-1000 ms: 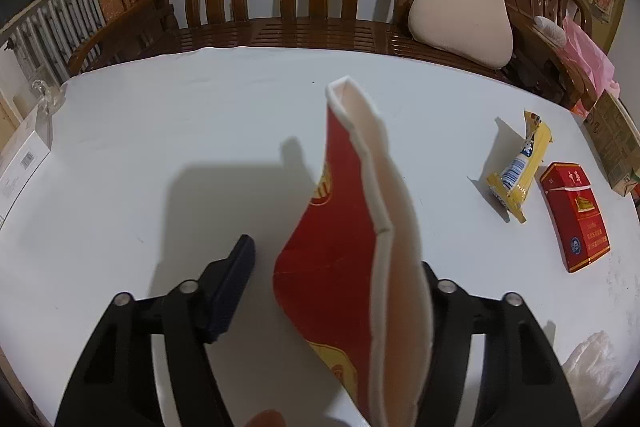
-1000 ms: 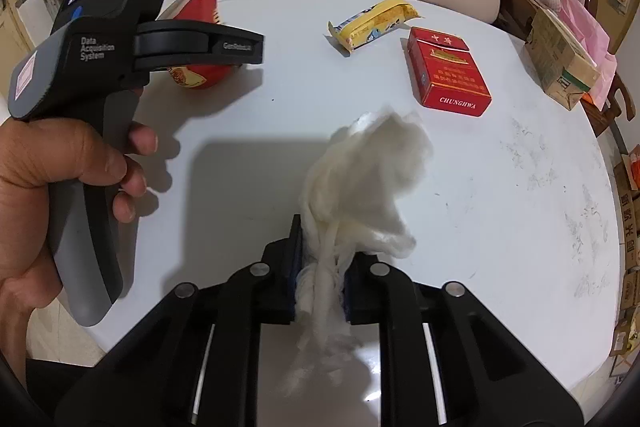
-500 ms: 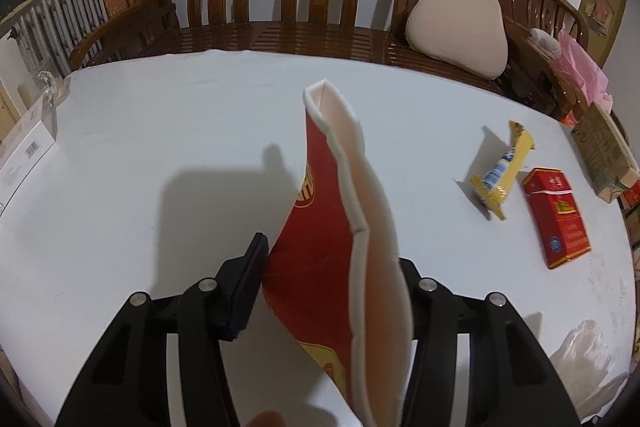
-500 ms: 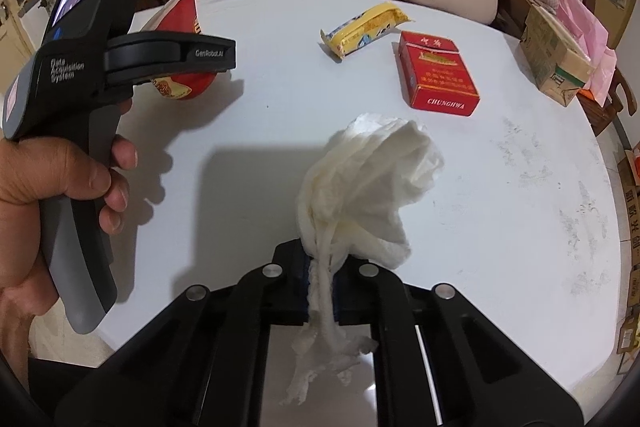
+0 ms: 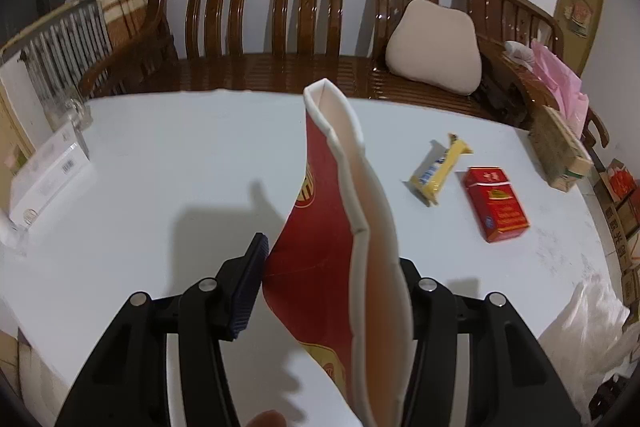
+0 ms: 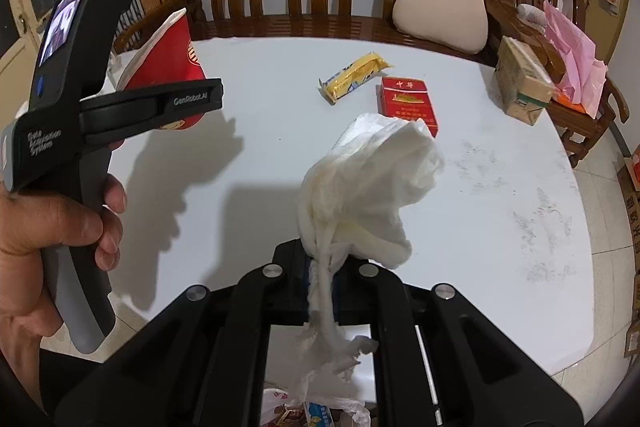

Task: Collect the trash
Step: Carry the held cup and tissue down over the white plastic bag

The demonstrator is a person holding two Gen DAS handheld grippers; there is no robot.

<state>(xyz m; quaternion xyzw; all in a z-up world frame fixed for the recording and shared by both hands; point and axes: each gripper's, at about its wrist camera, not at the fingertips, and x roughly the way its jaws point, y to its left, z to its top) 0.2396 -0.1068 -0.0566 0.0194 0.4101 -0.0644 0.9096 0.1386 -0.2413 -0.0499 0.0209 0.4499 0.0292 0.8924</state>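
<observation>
A flattened red paper cup (image 5: pixel 320 267) with a white inside stands upright between the pads of my left gripper (image 5: pixel 332 279), which is shut on it above the white table (image 5: pixel 160 167). The cup hides the right pad. My right gripper (image 6: pixel 322 271) is shut on the twisted tail of a crumpled white tissue (image 6: pixel 368 179), held clear of the table. The right wrist view also shows the cup (image 6: pixel 168 59) behind the left gripper's handle (image 6: pixel 80 131), gripped by a hand (image 6: pixel 52 227). A yellow snack wrapper (image 6: pixel 354 75) and a red cigarette pack (image 6: pixel 406 99) lie on the table.
A worn carton (image 6: pixel 520 83) sits at the table's far right edge and a white box (image 5: pixel 48 179) at its left edge. A wooden bench (image 5: pixel 280 27) with a beige cushion (image 5: pixel 436 55) curves behind the table. A plastic bag (image 6: pixel 312 407) with packets shows below the near edge.
The left pad has closed in against the cup. Both grippers have risen from the table with the cup and the tissue, and the table looks farther away.
</observation>
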